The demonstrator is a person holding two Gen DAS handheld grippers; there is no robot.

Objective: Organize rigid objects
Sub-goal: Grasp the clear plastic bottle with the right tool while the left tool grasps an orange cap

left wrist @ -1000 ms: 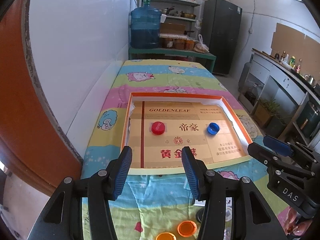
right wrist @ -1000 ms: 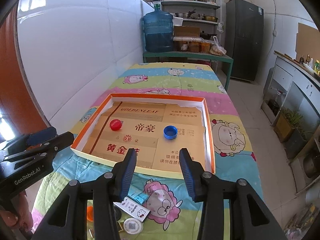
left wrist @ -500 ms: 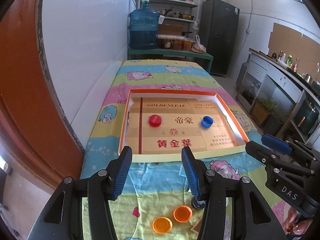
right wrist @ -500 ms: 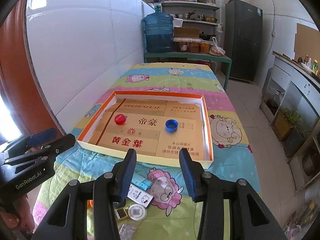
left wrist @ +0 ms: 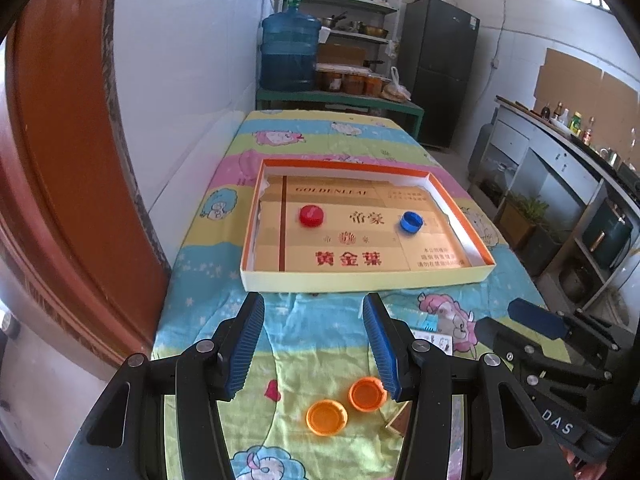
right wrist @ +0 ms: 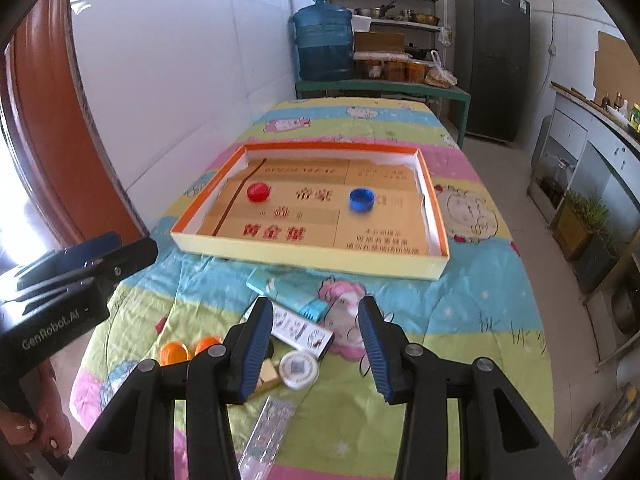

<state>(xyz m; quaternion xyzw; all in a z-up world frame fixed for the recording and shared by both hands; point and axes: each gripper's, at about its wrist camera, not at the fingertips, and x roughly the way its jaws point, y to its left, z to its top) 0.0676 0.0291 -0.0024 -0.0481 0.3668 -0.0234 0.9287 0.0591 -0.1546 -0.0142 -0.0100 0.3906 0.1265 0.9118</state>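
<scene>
- The left gripper (left wrist: pixel 314 334), black with ribbed blue pads, hangs over the near end of the table with its jaws spread wide and nothing between the pads; it tilts downward toward the cloth
- Below it, two round orange plastic caps (left wrist: pixel 327 417) lie open side up on the striped cartoon-print tablecloth (left wrist: pixel 320 136); they sit just beside each other, one nearly under the right-hand finger (left wrist: pixel 380 340)
- The right gripper (right wrist: pixel 316 338), of the same black and blue make, holds its jaws apart at a moderate width, gripping nothing; it too points down at the table
- Under and between its fingers lies a small clutter: a white printed card box (right wrist: pixel 302 328), a round white disc with a printed code (right wrist: pixel 298 369), a pale teal flat packet (right wrist: pixel 286 288) and a clear plastic ruler (right wrist: pixel 268 432); a small tan piece beside the disc is too blurred to name
- Farther along the table rests the shallow cardboard tray with an orange rim (left wrist: pixel 460 216), its floor lined with gold printed card; it lies well apart from the loose pieces
- Inside the tray sit a red plastic bottle cap (left wrist: pixel 311 215) toward the left and a blue plastic bottle cap (left wrist: pixel 411 222) toward the right, well apart from one another; both lie flat on the lining
- A large blue water jug (left wrist: pixel 290 54) stands on the green bench beyond the table's far end
</scene>
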